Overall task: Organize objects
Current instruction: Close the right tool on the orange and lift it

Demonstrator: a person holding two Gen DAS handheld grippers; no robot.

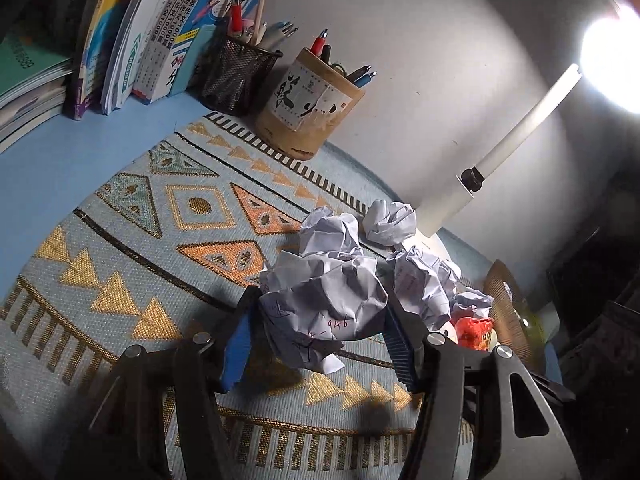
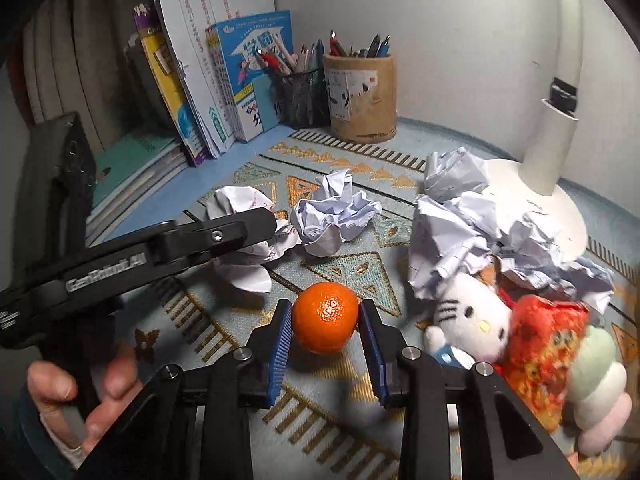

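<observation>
The left gripper (image 1: pixel 320 320) is clenched on a crumpled paper ball (image 1: pixel 324 304), its blue pads pressing the wad from both sides just above the patterned mat (image 1: pixel 120 240); handwritten figures that look like "946" show in red ink on the paper, with darker pen strokes beside them that cannot be read. The right gripper (image 2: pixel 325 320) grasps a mandarin orange (image 2: pixel 325 318) between its blue ribbed pads, low over the middle of the mat. In the right wrist view the left gripper's black arm carries raised lettering that is too blurred to make out for certain, and a person's hand (image 2: pixel 80 392) grips its handle at the mat's near left side. More paper wads (image 2: pixel 332 212) lie across the middle of the mat and pile up toward its right edge against the white lamp base (image 2: pixel 560 208). A white cat plush (image 2: pixel 468 320) lies beside a red printed packet (image 2: pixel 548 344) near the mat's right edge. At the desk's far edge stand a bamboo pen holder (image 1: pixel 312 104) with a paper label bearing black brush calligraphy, and a black mesh pen cup (image 1: pixel 236 72) just to its left. Books (image 1: pixel 160 28) with Chinese titles lean at the far left corner; the blue cover shows large characters, and one spine repeats "1000".
</observation>
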